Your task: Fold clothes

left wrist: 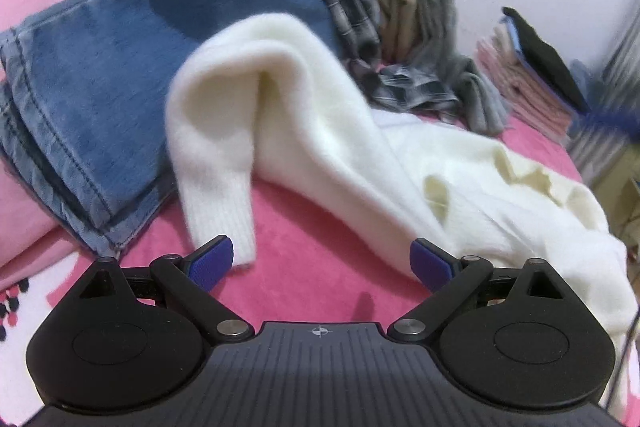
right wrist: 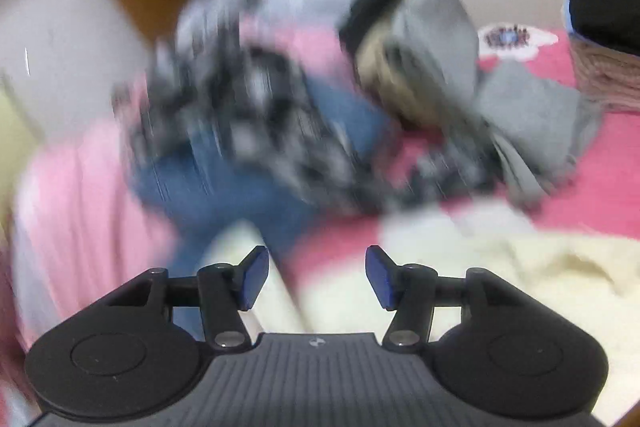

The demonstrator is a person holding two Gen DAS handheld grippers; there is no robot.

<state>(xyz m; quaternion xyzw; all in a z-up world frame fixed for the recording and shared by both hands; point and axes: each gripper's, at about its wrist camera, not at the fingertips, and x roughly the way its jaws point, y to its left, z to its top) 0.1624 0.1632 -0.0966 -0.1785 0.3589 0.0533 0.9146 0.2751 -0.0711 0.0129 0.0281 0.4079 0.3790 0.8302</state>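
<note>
A fluffy white sweater (left wrist: 320, 131) lies crumpled on the pink bedspread (left wrist: 312, 267), one sleeve humped up with its ribbed cuff (left wrist: 228, 223) hanging toward me. My left gripper (left wrist: 322, 263) hovers low over the bedspread just in front of that cuff, jaws wide open and nothing between them. The right wrist view is badly blurred. There my right gripper (right wrist: 317, 277) stands open above the sweater (right wrist: 500, 267) and the pink bedspread (right wrist: 600, 199), with nothing gripped.
Folded blue jeans (left wrist: 120, 67) lie left of the sweater. Behind it sits a heap of plaid, beige and grey clothes (left wrist: 400, 27). A stack of folded items topped by something black (left wrist: 540, 67) stands at the right. Blurred jeans and plaid cloth (right wrist: 248, 131) fill the right wrist view.
</note>
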